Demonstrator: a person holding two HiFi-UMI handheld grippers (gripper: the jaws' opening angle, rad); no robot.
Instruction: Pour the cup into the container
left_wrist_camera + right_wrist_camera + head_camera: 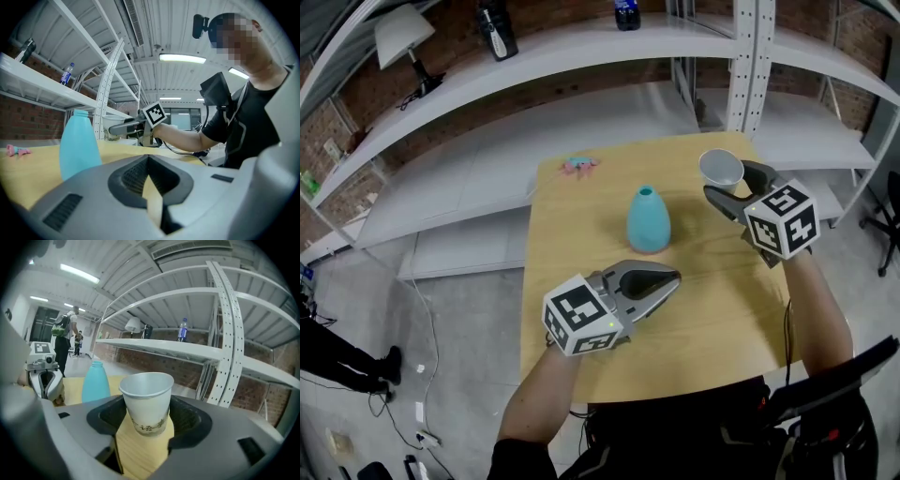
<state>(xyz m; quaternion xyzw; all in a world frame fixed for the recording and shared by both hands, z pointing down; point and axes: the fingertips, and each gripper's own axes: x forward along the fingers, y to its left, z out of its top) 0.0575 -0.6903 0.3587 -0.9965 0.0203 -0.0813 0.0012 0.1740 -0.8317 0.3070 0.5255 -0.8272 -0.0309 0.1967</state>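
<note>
A white paper cup (721, 169) (146, 401) stands upright between the jaws of my right gripper (727, 184) (146, 414), which is shut on its lower half at the table's far right corner. A light blue bottle-shaped container (648, 219) (95, 382) (78, 143) with a narrow open neck stands in the middle of the wooden table (581, 319), left of the cup. My left gripper (673, 278) (149, 158) hovers low over the table just in front of the container, jaws together with nothing in them.
A small pink object (579, 165) (16, 150) lies at the table's far left edge. White metal shelves (581, 56) wrap behind the table, carrying a lamp (398, 37) and dark bottles (497, 28). A person (62, 341) stands far off in the room.
</note>
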